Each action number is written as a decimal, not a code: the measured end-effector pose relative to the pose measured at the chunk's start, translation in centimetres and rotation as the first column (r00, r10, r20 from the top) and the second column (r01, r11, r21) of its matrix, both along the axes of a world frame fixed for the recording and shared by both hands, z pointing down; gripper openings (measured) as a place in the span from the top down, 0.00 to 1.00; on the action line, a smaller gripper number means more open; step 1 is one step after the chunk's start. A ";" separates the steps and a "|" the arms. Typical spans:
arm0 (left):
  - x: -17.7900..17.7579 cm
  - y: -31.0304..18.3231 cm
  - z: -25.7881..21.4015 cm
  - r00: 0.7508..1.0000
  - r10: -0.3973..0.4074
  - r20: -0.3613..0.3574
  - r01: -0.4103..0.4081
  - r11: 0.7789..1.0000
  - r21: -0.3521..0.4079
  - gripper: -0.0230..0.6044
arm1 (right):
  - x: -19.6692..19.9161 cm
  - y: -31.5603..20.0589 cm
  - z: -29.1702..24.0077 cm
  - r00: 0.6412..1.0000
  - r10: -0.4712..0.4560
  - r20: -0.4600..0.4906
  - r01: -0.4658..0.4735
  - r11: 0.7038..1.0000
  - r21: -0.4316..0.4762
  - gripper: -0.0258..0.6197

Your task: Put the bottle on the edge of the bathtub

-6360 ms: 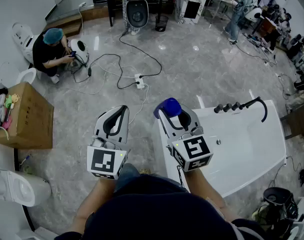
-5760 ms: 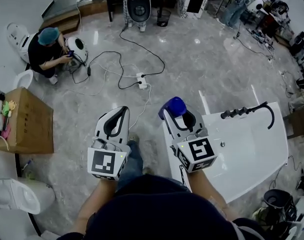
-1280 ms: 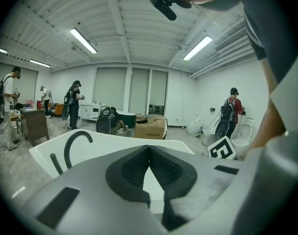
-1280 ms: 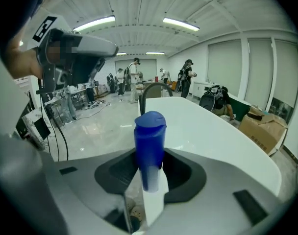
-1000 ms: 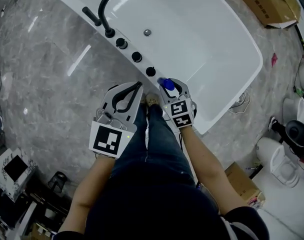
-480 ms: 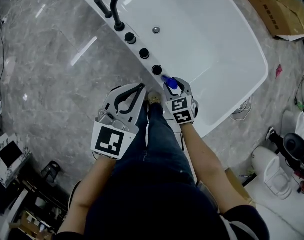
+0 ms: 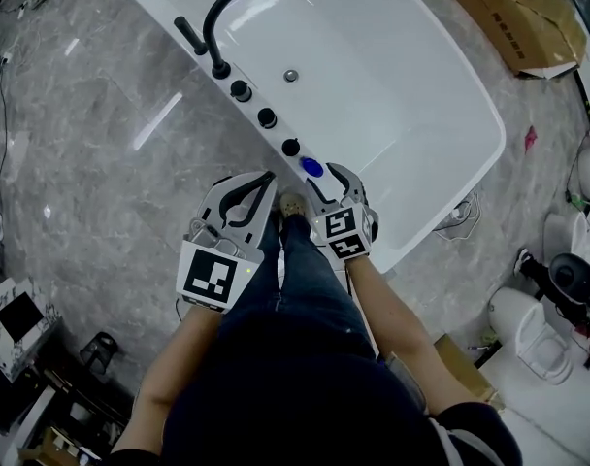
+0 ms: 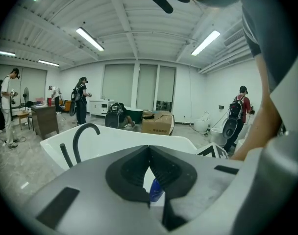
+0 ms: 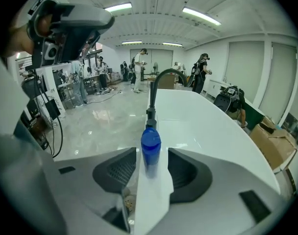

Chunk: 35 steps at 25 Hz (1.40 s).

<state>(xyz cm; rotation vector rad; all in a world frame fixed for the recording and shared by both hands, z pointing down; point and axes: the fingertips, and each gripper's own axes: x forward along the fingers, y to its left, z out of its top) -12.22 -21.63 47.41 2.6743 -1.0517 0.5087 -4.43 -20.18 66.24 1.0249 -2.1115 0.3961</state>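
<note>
Now the right gripper [image 7: 326,179] has its jaws opening, with the blue bottle [image 9: 150,150] standing upright between them on the edge of the bathtub [image 7: 402,95], pads clear of it on both sides as far as the right gripper view shows. The danger, by the look of it, lies in the retreat: the bottle is tall and slim on a narrow white ledge, so a jaw that brushes it on the way back, or a pull that goes off line, could tip it into the tub on one side or onto the marble floor [image 7: 101,134] on the other. The left gripper [image 8: 149,153] is closed on nothing, jaw tips together, and hangs just beside its partner; a careless swing from that side might nudge the right one into the bottle. Ahead of the bottle along the ledge sit three black knobs [image 7: 267,117], the nearest one close, and beyond them the arched black faucet [image 7: 227,8], so there seems little room to push the bottle forward. The person's shoe [image 7: 293,202] is planted at the foot of the tub between the two grippers, and a bump against the wall there could shake the ledge. Farther off, a cardboard box [image 7: 518,13] lies past the tub and a toilet [image 7: 538,323] stands to the right, both well out of the way.
</note>
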 end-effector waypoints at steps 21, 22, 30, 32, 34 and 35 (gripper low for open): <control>4.1 -2.7 -12.7 0.989 0.043 -0.144 -0.007 0.971 0.241 0.92 | 9.2 -2.9 -30.9 0.925 0.236 0.297 -0.358 0.803 0.477 0.92; 4.0 -3.0 -13.9 0.986 0.030 -0.165 0.011 0.969 0.246 0.92 | 9.5 -3.0 -32.6 0.922 0.236 0.306 -0.367 0.783 0.503 0.92; 2.2 -3.8 -24.2 0.970 -0.068 -0.233 0.161 0.899 0.407 0.92 | 10.1 -1.5 -43.5 0.888 0.201 0.414 -0.443 0.620 0.647 0.92; 1.9 -3.2 -25.5 0.972 -0.082 -0.218 0.174 0.879 0.445 0.92 | 10.4 -0.9 -44.2 0.882 0.208 0.423 -0.455 0.610 0.649 0.92; 1.9 -2.7 -26.0 0.976 -0.089 -0.198 0.173 0.867 0.468 0.92 | 10.5 -0.6 -44.5 0.882 0.217 0.419 -0.457 0.610 0.647 0.92; 2.0 -2.5 -26.0 0.978 -0.088 -0.189 0.169 0.864 0.474 0.92 | 10.5 -0.5 -44.5 0.883 0.214 0.418 -0.455 0.611 0.648 0.92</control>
